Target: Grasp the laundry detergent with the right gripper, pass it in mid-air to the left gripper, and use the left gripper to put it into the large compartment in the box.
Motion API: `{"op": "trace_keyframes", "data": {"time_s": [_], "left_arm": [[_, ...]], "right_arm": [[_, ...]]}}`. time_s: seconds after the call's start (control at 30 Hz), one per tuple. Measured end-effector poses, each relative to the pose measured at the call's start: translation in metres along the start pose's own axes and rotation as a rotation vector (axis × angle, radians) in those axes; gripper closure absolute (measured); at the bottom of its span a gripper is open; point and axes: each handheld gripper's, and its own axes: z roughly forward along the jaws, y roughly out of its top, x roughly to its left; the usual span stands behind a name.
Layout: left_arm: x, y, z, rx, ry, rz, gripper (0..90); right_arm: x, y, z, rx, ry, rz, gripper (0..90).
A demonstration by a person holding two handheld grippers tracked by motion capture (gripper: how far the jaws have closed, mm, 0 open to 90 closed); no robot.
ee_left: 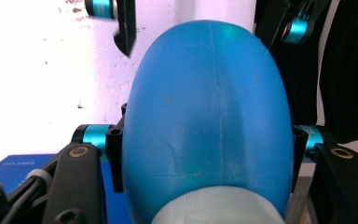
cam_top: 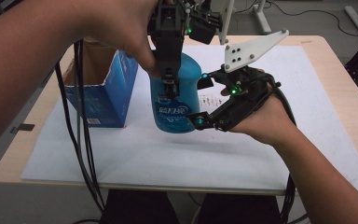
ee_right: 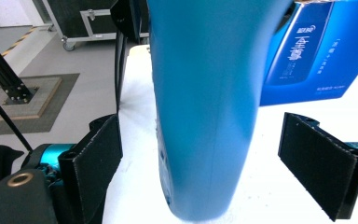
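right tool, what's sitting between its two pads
The blue bottle stands between the right tool's pads, with a gap on each side, so they do not press it. This shows in the right gripper view. The left tool clamps the bottle from above.

My open blue carton (cam_top: 103, 93) stands upright near the desk's (cam_top: 342, 88) far left corner, on the white mat (cam_top: 168, 154) that covers most of the top. Beyond the far edge, a black wheeled case (ee_right: 88, 21) sits on the grey floor (ee_right: 51, 60).
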Motion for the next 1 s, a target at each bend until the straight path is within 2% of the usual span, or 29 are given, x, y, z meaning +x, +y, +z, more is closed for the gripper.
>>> {"op": "trace_keyframes", "data": {"time_s": [0.13, 0.17, 0.2, 0.23, 0.33, 0.47, 0.53, 0.67, 0.83, 0.93, 0.97, 1.0], "left_arm": [[0.002, -0.003, -0.003, -0.005, -0.004, -0.02, 39.2], [0.003, -0.004, -0.004, -0.004, -0.003, -0.021, 39.3], [0.003, -0.005, -0.004, -0.006, -0.004, -0.03, 39.2], [0.004, -0.006, -0.005, -0.005, -0.005, -0.035, 39.2], [0.006, -0.01, -0.007, -0.004, -0.003, -0.049, 39.2], [0.008, -0.016, -0.01, -0.002, -0.003, -0.081, 39.2], [0.01, -0.019, -0.012, 0.005, -0.002, -0.104, 39.2], [0.014, -0.027, -0.02, -0.002, 0.008, -0.182, 39.1], [0.02, -0.039, -0.034, -0.021, -0.001, -0.324, 39.0], [0.024, -0.046, -0.043, -0.023, -0.013, -0.387, 38.9], [0.025, -0.05, -0.048, -0.032, -0.018, -0.429, 38.9], [0.027, -0.053, -0.052, -0.036, -0.021, -0.459, 38.9]], "right_arm": [[-0.001, 0.001, -0.007, 0.006, -0.025, -0.008, 11.2], [-0.001, 0.002, -0.009, 0.009, -0.027, -0.01, 9.3], [-0.001, 0.003, -0.011, 0.014, -0.037, -0.011, 3.4], [-0.001, 0.004, -0.012, 0.024, -0.063, -0.014, 2.7], [-0.001, 0.007, -0.019, 0.039, -0.078, -0.024, 2.8], [-0.002, 0.013, -0.027, 0.078, -0.101, -0.05, 0.8], [-0.003, 0.016, -0.031, 0.127, -0.117, -0.071, 0.6], [-0.005, 0.024, -0.041, 0.253, -0.136, -0.124, 0.5], [-0.009, 0.033, -0.054, 0.418, -0.148, -0.155, 0.5], [-0.011, 0.033, -0.061, 0.481, -0.152, -0.162, 0.5], [-0.012, 0.033, -0.062, 0.488, -0.151, -0.181, 0.5], [-0.012, 0.032, -0.065, 0.506, -0.152, -0.16, 0.5]]}}
